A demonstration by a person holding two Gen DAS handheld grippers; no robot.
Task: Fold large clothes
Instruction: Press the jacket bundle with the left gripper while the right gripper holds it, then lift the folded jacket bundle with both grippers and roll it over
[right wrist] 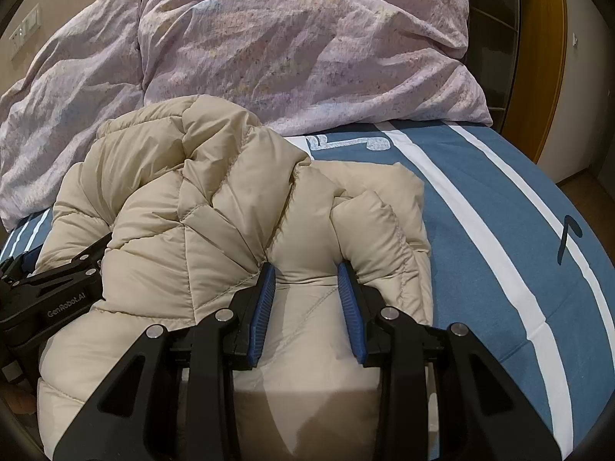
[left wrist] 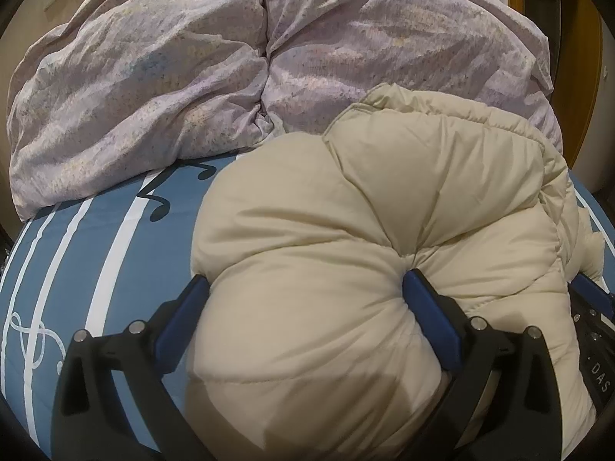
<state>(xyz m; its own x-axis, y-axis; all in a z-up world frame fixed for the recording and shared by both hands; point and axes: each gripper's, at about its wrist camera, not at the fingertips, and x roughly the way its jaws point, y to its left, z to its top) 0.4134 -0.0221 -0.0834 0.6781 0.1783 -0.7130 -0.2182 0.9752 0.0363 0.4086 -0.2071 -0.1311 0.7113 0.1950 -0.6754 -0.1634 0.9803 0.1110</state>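
A puffy beige down jacket [left wrist: 384, 211] lies bunched on the blue striped bed; it also shows in the right wrist view [right wrist: 184, 207]. My left gripper [left wrist: 307, 288] is shut on a thick bulge of the jacket, its blue pads pressed into the fabric on both sides. My right gripper [right wrist: 307, 272] is shut on another padded fold of the jacket near its right edge. The left gripper's black body [right wrist: 50, 292] shows at the left of the right wrist view, against the jacket.
A crumpled lilac duvet [left wrist: 173, 77] is heaped at the back of the bed, right behind the jacket; it also shows in the right wrist view [right wrist: 307, 46]. The blue sheet with white stripes [right wrist: 499, 211] spreads to the right. A wooden door frame [right wrist: 549, 57] stands at the far right.
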